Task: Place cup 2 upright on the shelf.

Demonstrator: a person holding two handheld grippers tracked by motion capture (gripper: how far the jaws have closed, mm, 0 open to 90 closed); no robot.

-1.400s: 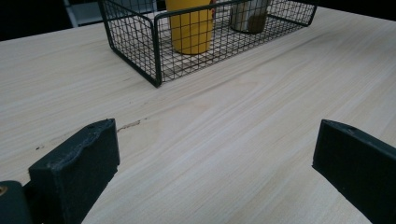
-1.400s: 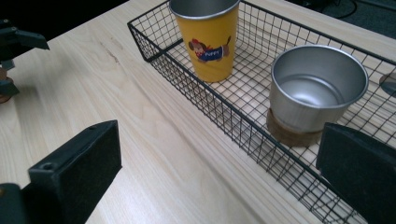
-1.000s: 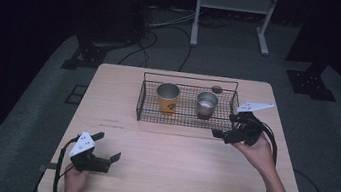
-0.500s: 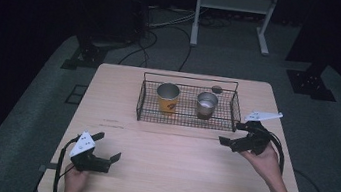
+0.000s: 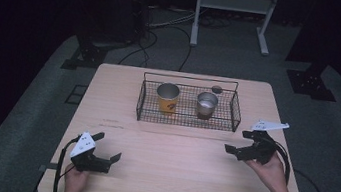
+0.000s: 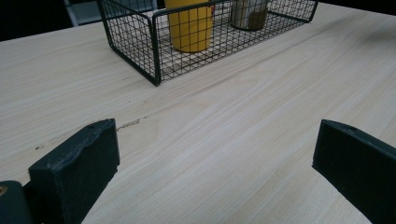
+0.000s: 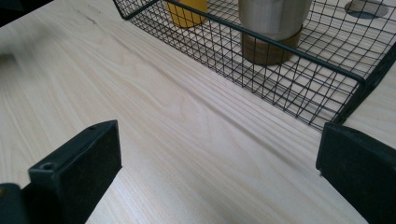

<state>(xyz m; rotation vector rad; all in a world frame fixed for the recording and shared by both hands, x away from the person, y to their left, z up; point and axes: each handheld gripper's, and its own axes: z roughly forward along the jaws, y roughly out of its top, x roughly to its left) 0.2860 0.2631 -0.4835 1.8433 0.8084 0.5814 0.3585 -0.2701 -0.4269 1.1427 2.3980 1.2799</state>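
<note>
A black wire basket [image 5: 234, 116] stands at the table's far middle. It holds a yellow cup [image 5: 167, 98] on the left and a steel cup [image 5: 206, 105] on the right, both upright. My left gripper [image 5: 109, 146] rests low near the front left edge, open and empty. My right gripper [image 5: 237, 141] hovers open off the basket's front right corner, holding nothing. In the left gripper view the gripper [image 6: 215, 158] faces the basket [image 6: 154, 46] and yellow cup [image 6: 189, 23] across bare wood. In the right gripper view the gripper [image 7: 217, 163] faces the steel cup [image 7: 273, 23] behind the basket wall [image 7: 280, 46].
The wooden table [image 5: 172, 177] has bare wood between the basket and the front edge. A round cable hole [image 5: 217, 89] sits behind the basket. Past the table are a dark floor, cables and a white stand [image 5: 232, 3].
My right gripper has drawn back from the basket's right end, down and toward the front right. The left gripper has stayed put.
</note>
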